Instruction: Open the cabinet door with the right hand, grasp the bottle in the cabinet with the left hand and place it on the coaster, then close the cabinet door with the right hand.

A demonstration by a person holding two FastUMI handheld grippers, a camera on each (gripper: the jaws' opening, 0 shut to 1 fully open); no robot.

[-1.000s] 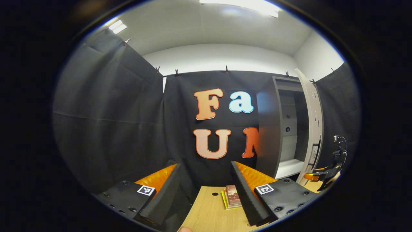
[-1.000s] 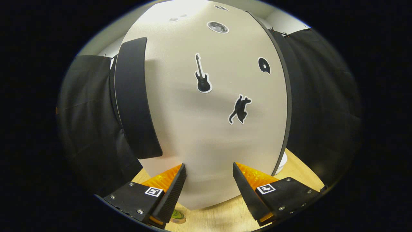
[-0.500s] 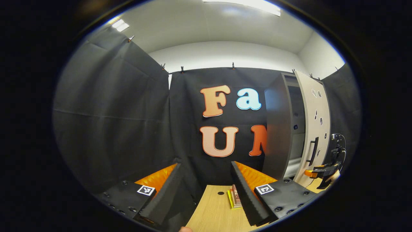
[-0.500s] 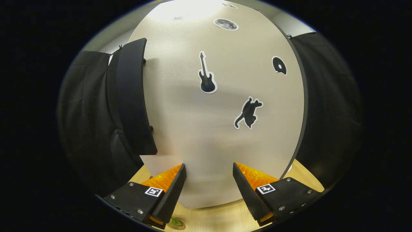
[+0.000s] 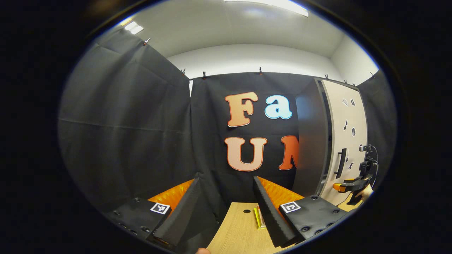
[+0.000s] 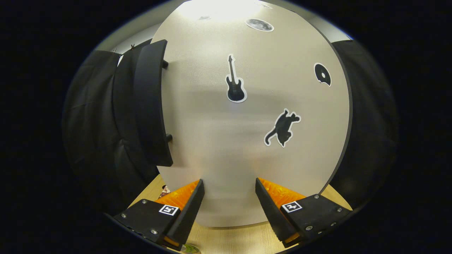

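We've swung the cabinet door [image 6: 247,141] nearly shut over the last second, so closing is basically done. Right gripper [image 6: 229,192] sits spread apart right against its face, handle [image 6: 152,106] off to its left. Left gripper [image 5: 226,190] is spread and empty. Can't spot the bottle from here.

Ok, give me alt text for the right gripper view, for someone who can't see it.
A pale cabinet door with a dark vertical handle and guitar and cat stickers looms close ahead. The open right hand-held gripper points at its lower part, above a wooden tabletop.
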